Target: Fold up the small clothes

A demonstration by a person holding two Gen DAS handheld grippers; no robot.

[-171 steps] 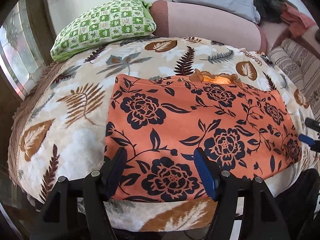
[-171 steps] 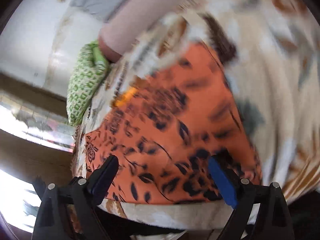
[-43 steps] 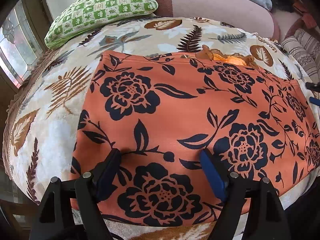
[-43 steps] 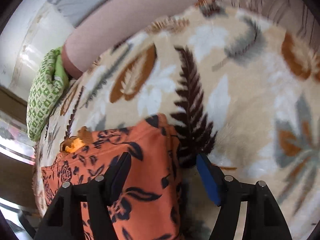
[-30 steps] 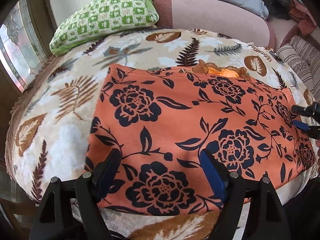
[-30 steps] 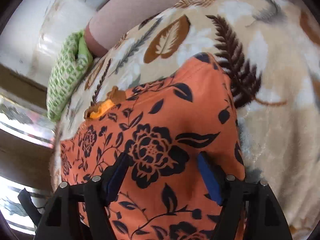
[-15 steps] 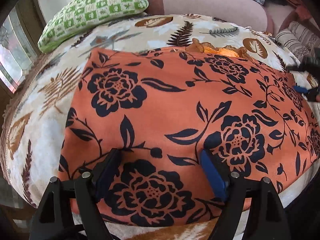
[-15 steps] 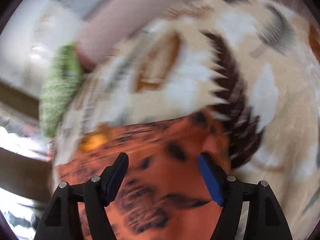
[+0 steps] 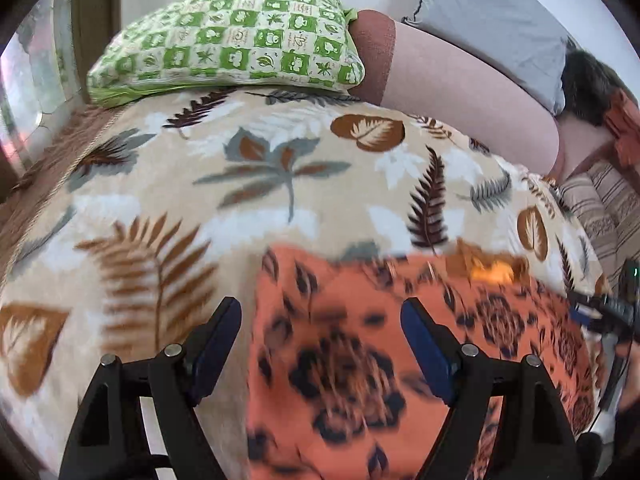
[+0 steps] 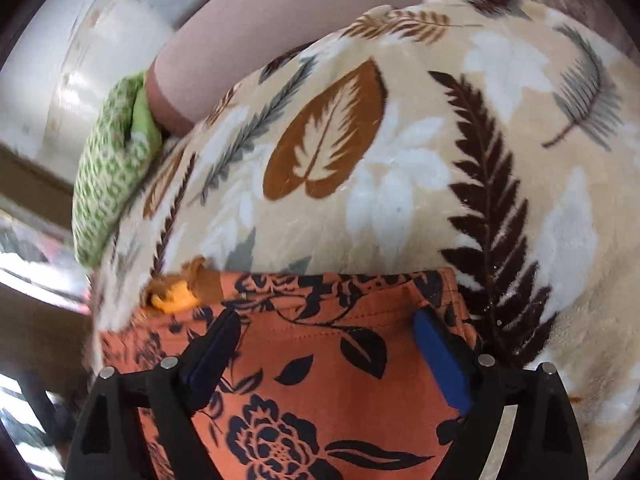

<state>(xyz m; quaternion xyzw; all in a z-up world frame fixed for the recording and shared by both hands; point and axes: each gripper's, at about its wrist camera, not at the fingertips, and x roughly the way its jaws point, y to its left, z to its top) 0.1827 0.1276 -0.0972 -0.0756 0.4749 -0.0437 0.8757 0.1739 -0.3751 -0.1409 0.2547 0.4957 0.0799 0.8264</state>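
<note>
- Left claw [image 9: 320, 332] hangs with its jaws spread wide, nothing between them; its left finger is over the leaf-print blanket [image 9: 248, 184], its right finger over the orange floral garment [image 9: 360, 360], straddling the garment's left edge
- Right claw [image 10: 326, 344] is also spread apart, both blue pads [image 10: 440, 360] low over the garment's hemmed edge [image 10: 340, 320]; whether they touch the cloth, I cannot tell
- Garment lies spread flat on the blanket; it is motion-blurred in the left view, sharp in the right; a small yellow-orange bunch [image 10: 172, 300] pokes out at its far edge
- Right claw shows at the far right of the left view [image 9: 600, 312], at the garment's right end
- Behind: a green checked pillow [image 9: 232, 40]; a pink bolster [image 9: 460, 84]; a grey pillow [image 9: 492, 20]
</note>
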